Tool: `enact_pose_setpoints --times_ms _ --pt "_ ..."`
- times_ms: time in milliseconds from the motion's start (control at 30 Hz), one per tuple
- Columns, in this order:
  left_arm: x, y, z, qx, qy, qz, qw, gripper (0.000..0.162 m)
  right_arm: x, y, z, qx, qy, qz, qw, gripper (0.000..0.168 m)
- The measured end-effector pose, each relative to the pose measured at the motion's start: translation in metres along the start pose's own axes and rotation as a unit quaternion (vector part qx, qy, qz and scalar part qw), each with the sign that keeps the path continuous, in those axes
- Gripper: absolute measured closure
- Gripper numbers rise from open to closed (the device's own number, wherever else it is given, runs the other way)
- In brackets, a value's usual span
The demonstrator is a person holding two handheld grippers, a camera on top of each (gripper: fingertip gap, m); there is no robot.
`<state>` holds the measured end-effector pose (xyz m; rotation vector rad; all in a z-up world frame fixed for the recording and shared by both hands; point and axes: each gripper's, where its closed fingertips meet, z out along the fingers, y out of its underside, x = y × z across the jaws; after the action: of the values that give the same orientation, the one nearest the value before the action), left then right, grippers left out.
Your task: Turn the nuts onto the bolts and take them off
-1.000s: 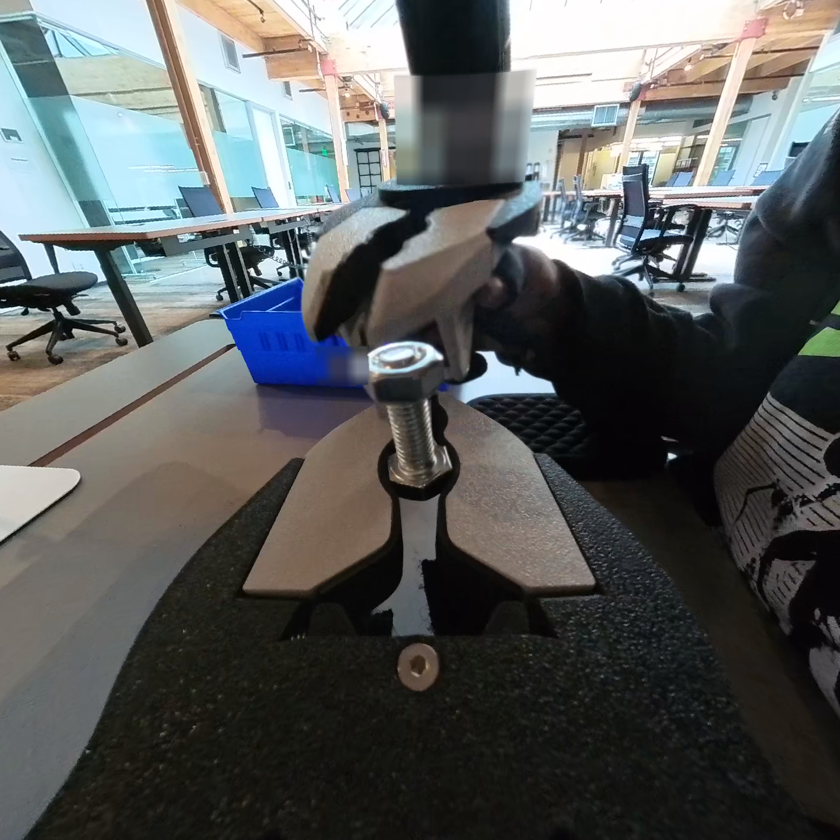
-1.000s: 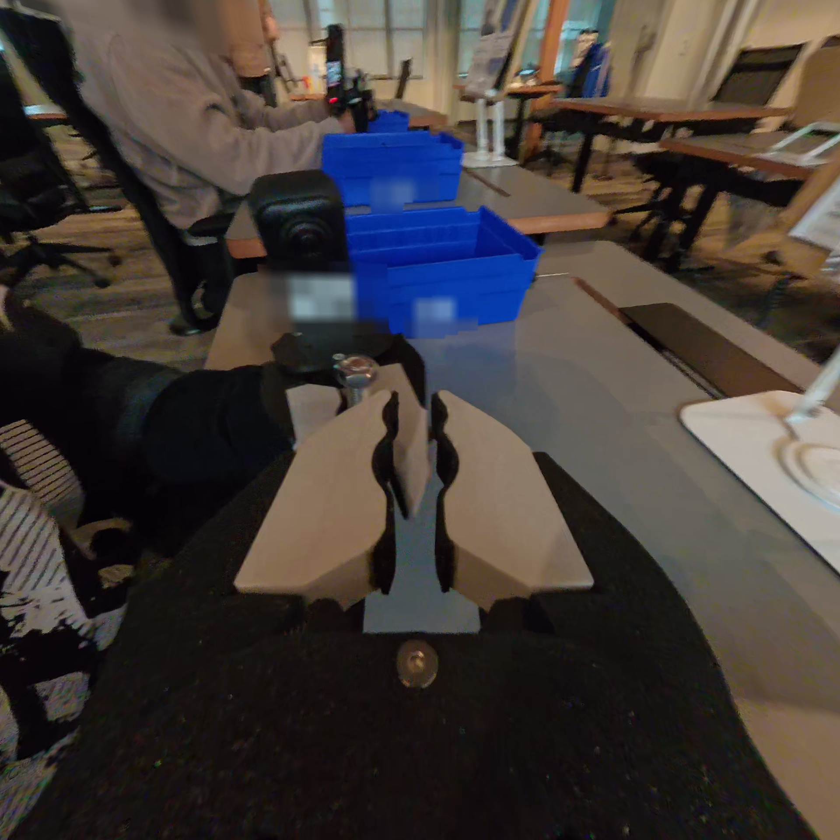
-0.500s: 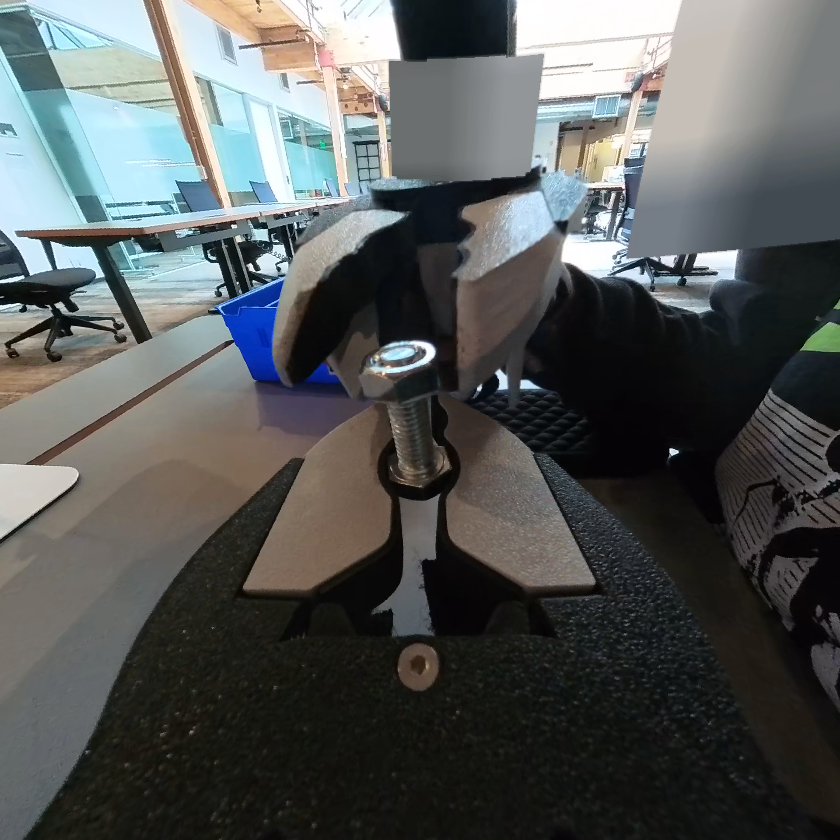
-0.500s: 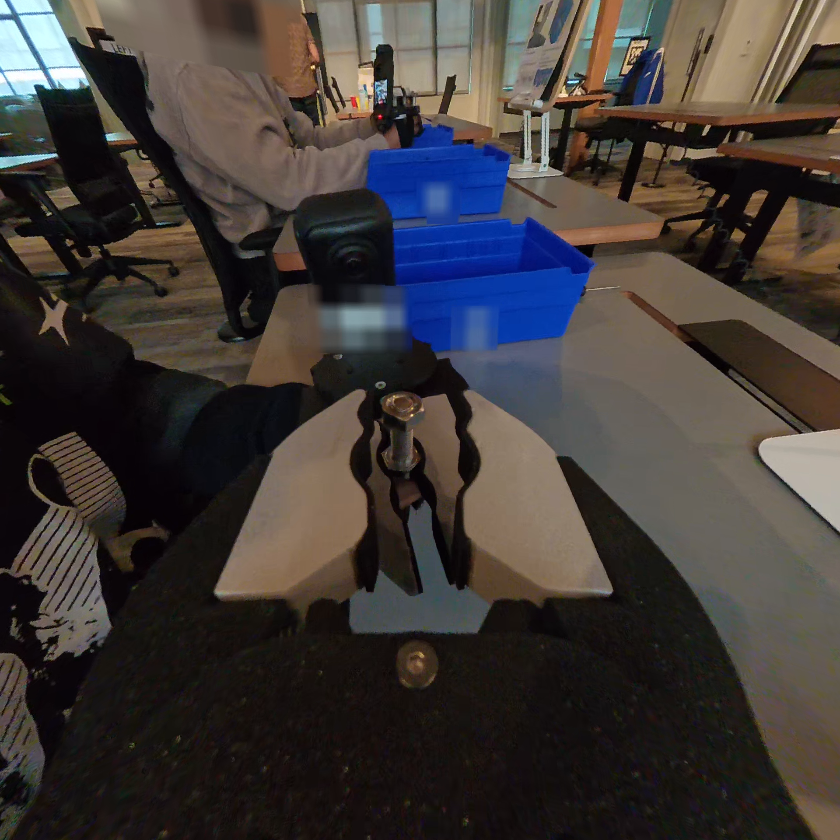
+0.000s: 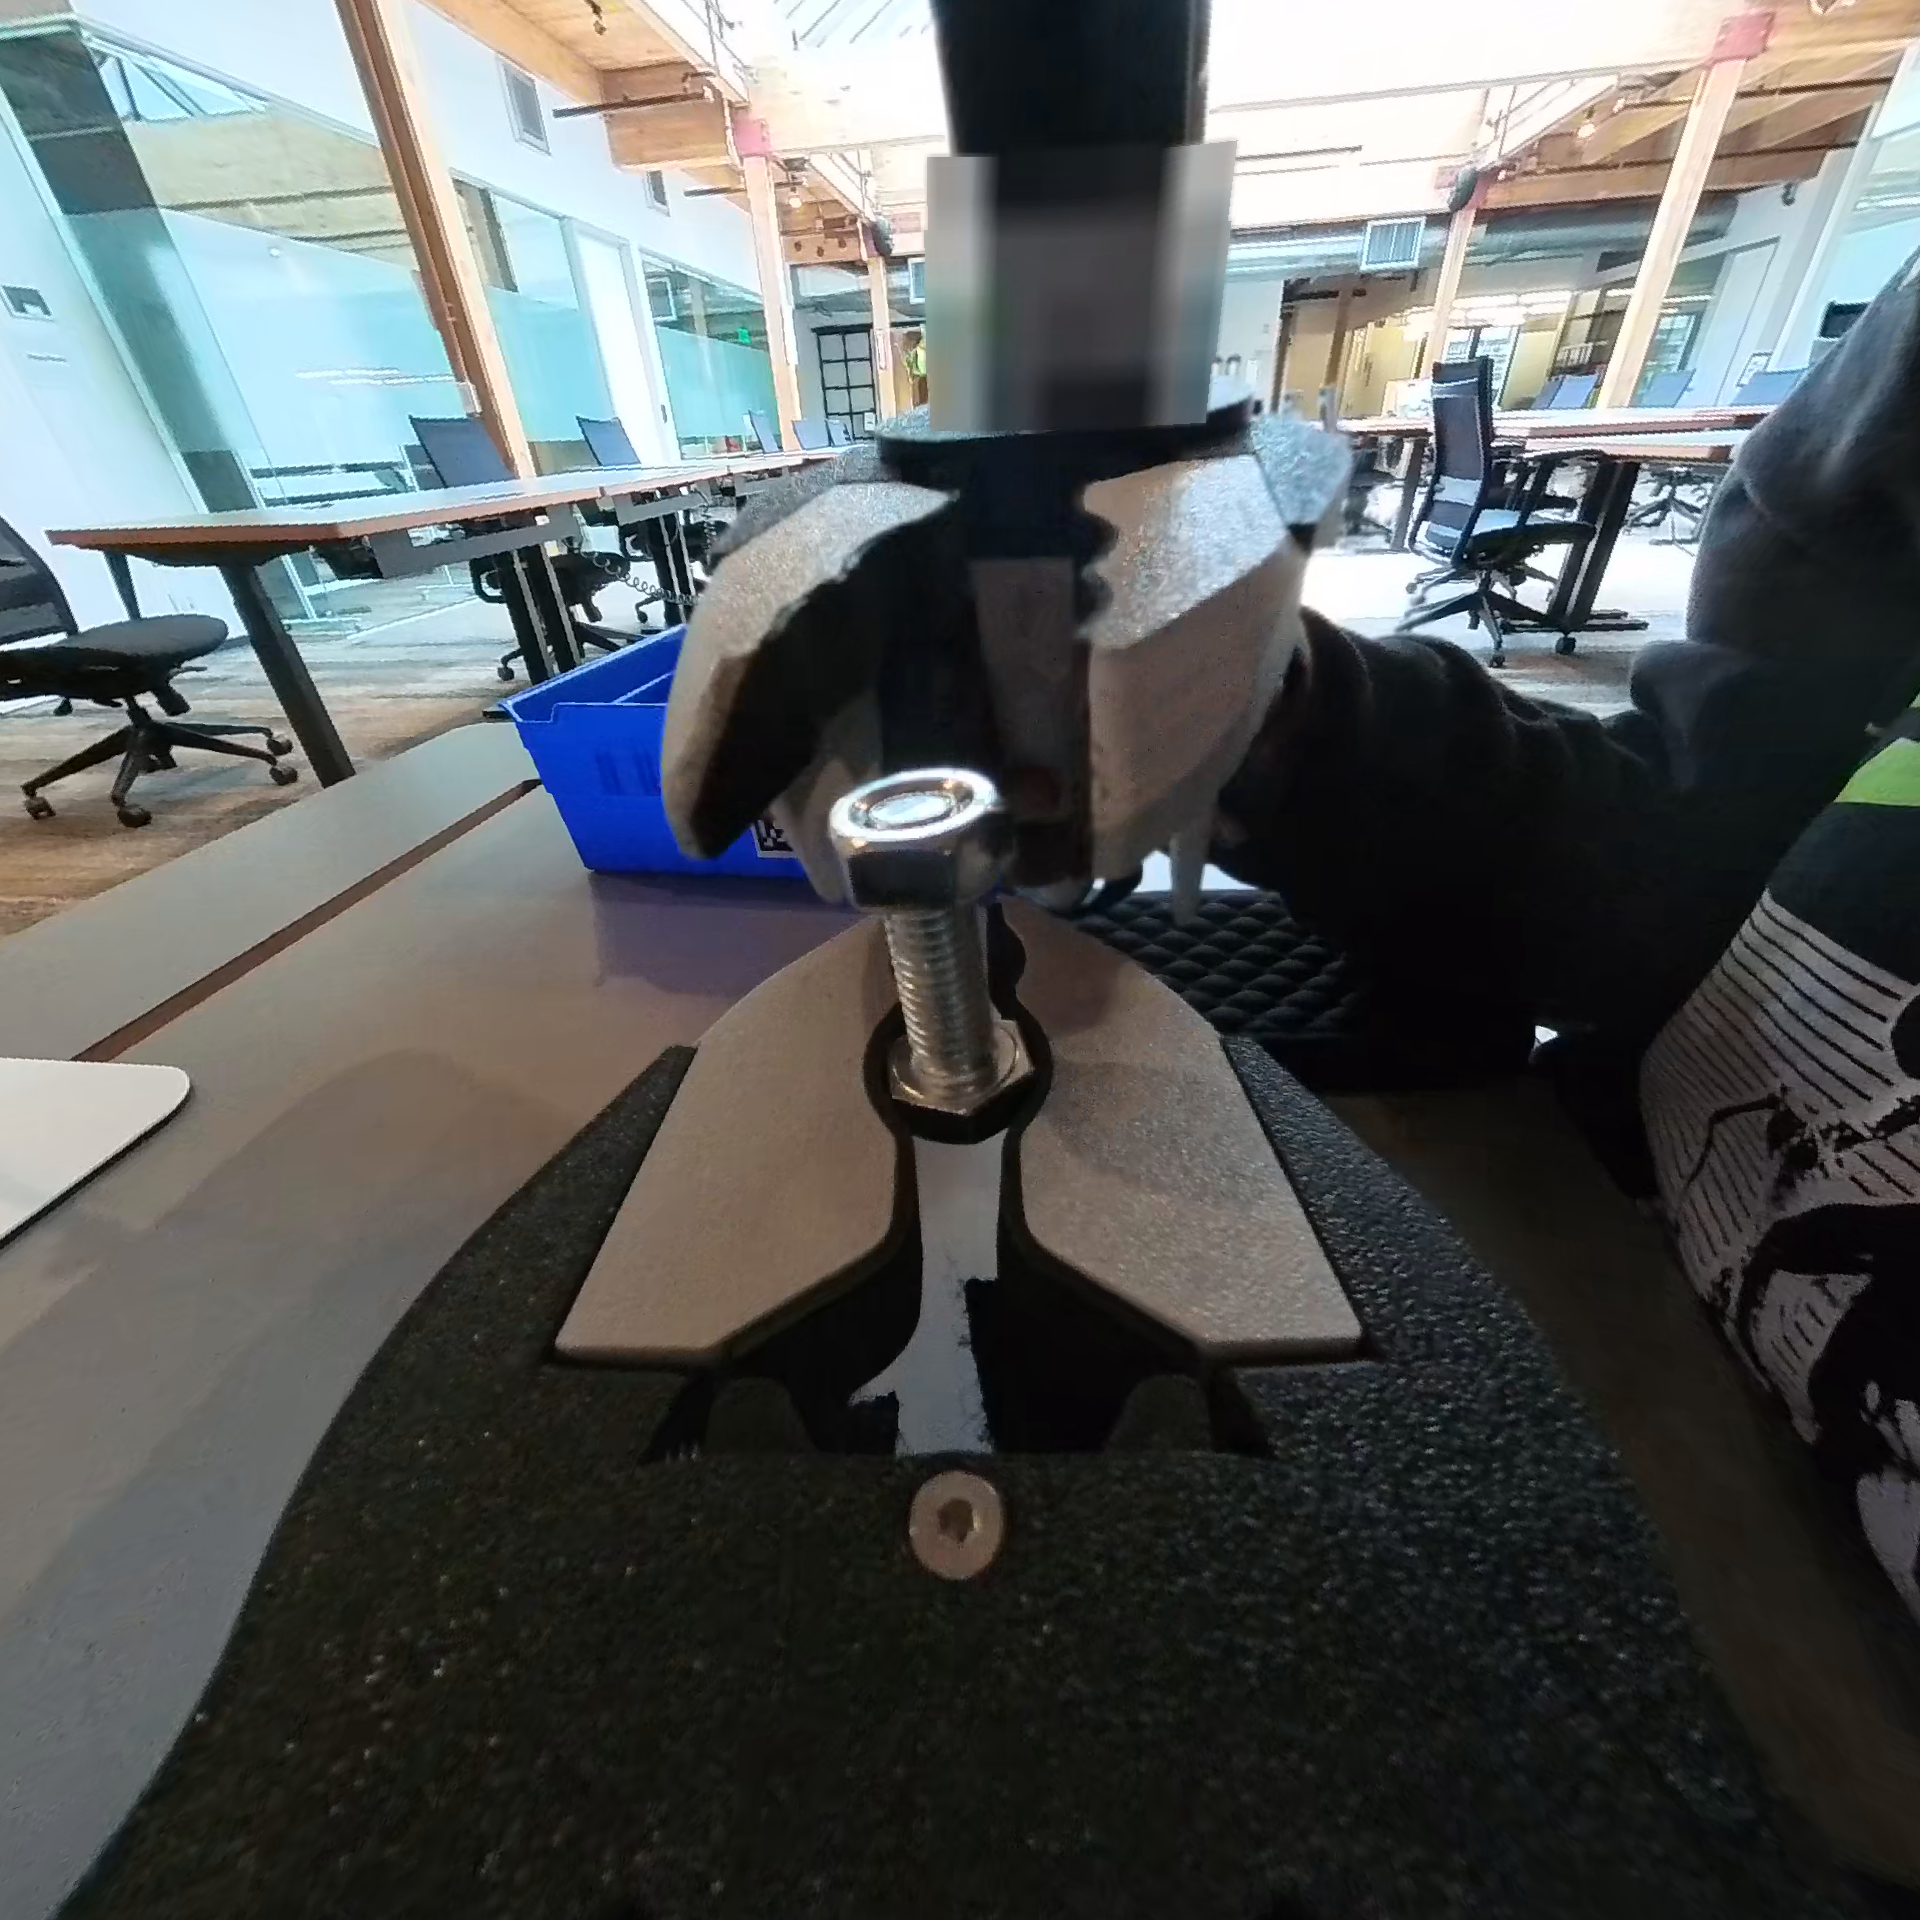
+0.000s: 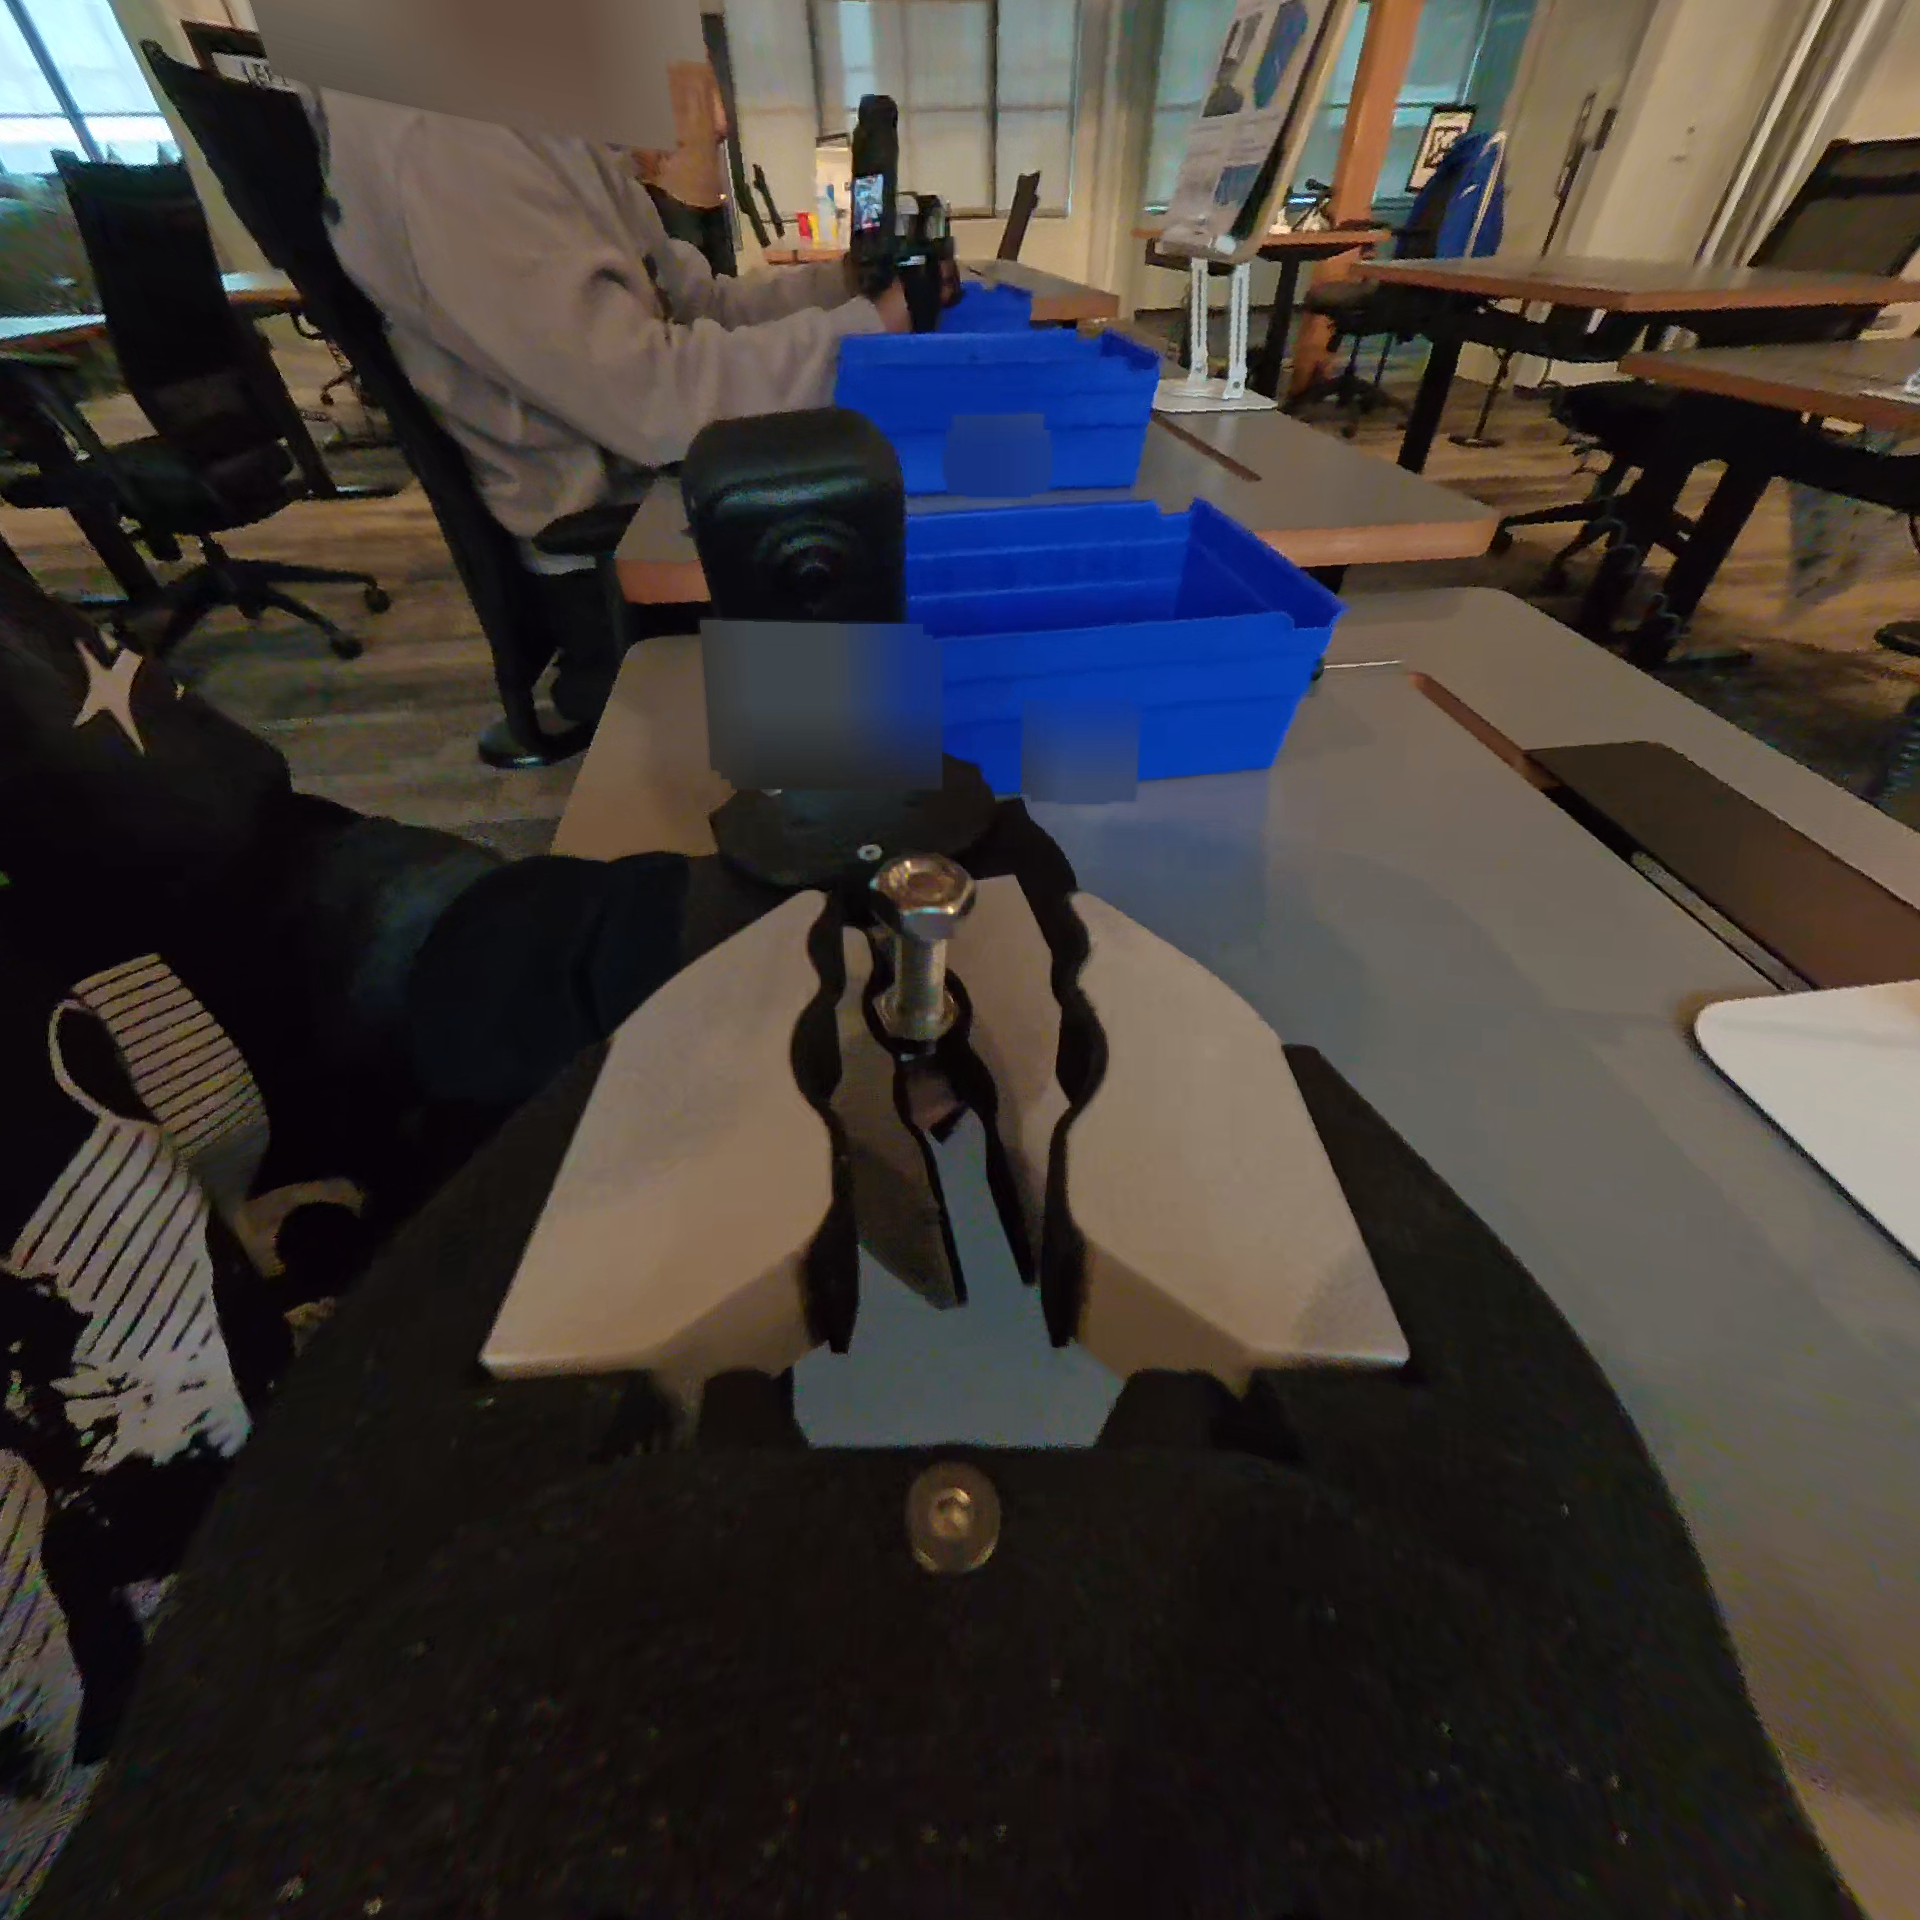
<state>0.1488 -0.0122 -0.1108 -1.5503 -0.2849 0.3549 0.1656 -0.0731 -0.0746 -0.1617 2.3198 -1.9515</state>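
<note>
A silver bolt (image 5: 940, 997) stands upright, its lower hex end (image 5: 961, 1086) clamped in my left gripper (image 5: 961, 1029), which is shut on it. A hex nut (image 5: 920, 842) sits at the top of the thread. My right gripper (image 5: 935, 748) faces it from the far side, open, with one finger on each side of the nut and not touching it. In the right wrist view the bolt (image 6: 920, 987) and nut (image 6: 923, 899) show between the open fingers of my right gripper (image 6: 940, 935), with the left gripper's fingers (image 6: 894, 1174) underneath.
A blue bin (image 6: 1122, 644) stands on the grey table (image 6: 1455, 987) behind the bolt; it also shows in the left wrist view (image 5: 613, 769). A white pad (image 6: 1818, 1101) lies to the right. A black mat (image 5: 1226, 966) lies under my right hand. Another person (image 6: 540, 312) works at the table behind. There is about 7 cm between the tips of the two grippers.
My right gripper swung left into line with the bolt, levelled out and opened wider around the nut. The left gripper and bolt stayed put.
</note>
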Motion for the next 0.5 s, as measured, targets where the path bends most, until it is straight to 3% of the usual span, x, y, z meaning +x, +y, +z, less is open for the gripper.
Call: enact_pose_setpoints --times_ms 267,333,367,500 --pt "0.001 0.000 0.000 0.000 0.003 -0.001 1.000 0.150 0.004 0.001 -0.002 -0.004 0.003 0.007 1.000 0.136" --pt "0.001 -0.001 -0.001 0.003 0.002 0.000 1.000 0.151 0.014 0.002 -0.015 0.000 0.028 0.009 1.000 0.155" --pt "0.001 -0.001 -0.001 0.002 0.002 0.001 1.000 0.151 0.020 0.002 -0.021 0.005 0.042 0.009 0.999 0.157" --pt "0.002 0.000 0.001 -0.001 0.004 0.002 1.000 0.151 0.018 -0.003 -0.026 0.023 0.030 0.023 0.999 0.151"
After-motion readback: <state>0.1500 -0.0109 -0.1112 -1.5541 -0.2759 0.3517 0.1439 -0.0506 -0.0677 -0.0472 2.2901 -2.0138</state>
